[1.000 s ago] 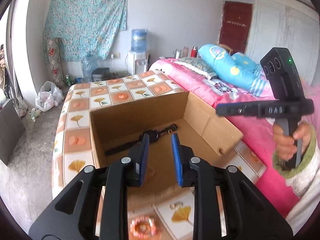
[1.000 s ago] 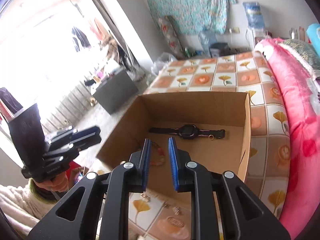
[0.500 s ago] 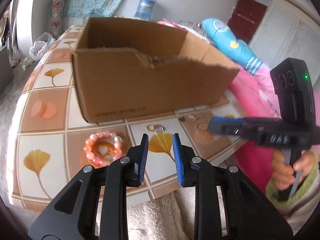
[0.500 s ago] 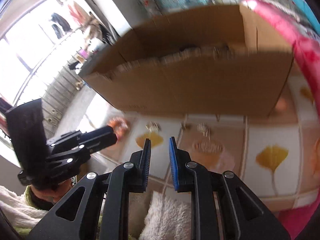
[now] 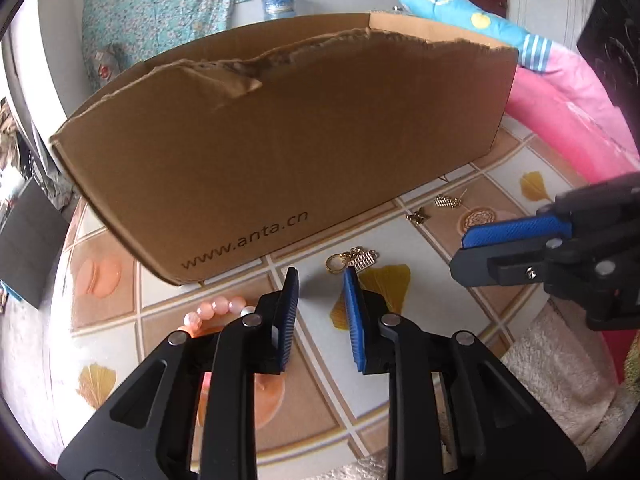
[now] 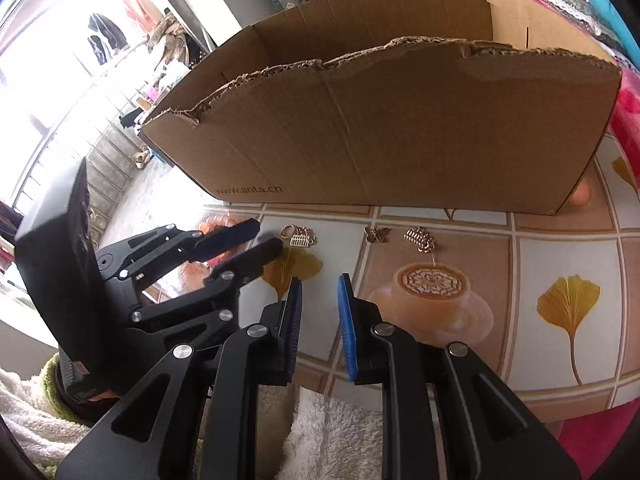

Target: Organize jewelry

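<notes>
jewelry on worktop: four small gold pieces lie in a loose row along the front of the box, none yet inside as far as this view gives.
gold key-ring charm [image 5: 352, 261]: nearest the left gripper, just ahead of its tips on a white tile; also in the right view [image 6: 298, 236].
gold butterfly charm [image 5: 416, 215]: between the ring charm and the chain piece, close to the box wall.
gold chain earring [image 5: 447, 201]: furthest right in the left view, with a thin pin sticking out.
pink bead bracelet [image 5: 214, 310]: left of the left fingers, partly hidden under the gripper frame.
left gripper [image 5: 320, 286]: fingers narrow and empty, blue pads apart with bare tile between; angled down at the worktop.
right gripper [image 6: 318, 294]: fingers narrow, nothing held, over the coffee-cup tile [image 6: 434, 282], short of the charms.
step in hand: likely picking up the ring charm with the left.
how to do it well: bring the tips flat to the tile so the pads straddle the thin metal, close slowly; the piece is low and may skid. Keep the two grippers apart, they are near each other.
brown cardboard box [image 5: 288, 140]: open top, torn front edge, standing on the tiled worktop [image 6: 560, 264].
box contents: hidden by the front wall, cannot tell.
</notes>
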A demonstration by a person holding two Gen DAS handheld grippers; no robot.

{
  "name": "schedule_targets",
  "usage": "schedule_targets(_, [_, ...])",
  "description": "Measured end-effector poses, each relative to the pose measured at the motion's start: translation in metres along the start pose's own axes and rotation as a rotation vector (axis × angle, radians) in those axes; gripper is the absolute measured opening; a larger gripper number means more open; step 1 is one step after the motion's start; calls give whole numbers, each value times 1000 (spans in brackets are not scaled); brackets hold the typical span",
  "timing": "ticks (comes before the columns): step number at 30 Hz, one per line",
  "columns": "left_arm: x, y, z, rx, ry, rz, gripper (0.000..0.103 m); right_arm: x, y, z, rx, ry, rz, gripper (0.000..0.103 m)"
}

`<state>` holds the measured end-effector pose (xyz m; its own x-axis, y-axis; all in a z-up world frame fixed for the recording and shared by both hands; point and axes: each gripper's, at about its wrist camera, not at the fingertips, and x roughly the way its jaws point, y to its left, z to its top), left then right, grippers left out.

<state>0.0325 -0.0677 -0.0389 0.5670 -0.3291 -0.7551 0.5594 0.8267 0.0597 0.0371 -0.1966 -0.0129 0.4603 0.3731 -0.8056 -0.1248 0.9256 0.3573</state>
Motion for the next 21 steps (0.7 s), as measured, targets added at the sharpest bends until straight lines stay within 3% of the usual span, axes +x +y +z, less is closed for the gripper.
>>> schedule_targets(21, [13,5,21,10,57,-69,19,2,-39,-4,64,-38,111,19])
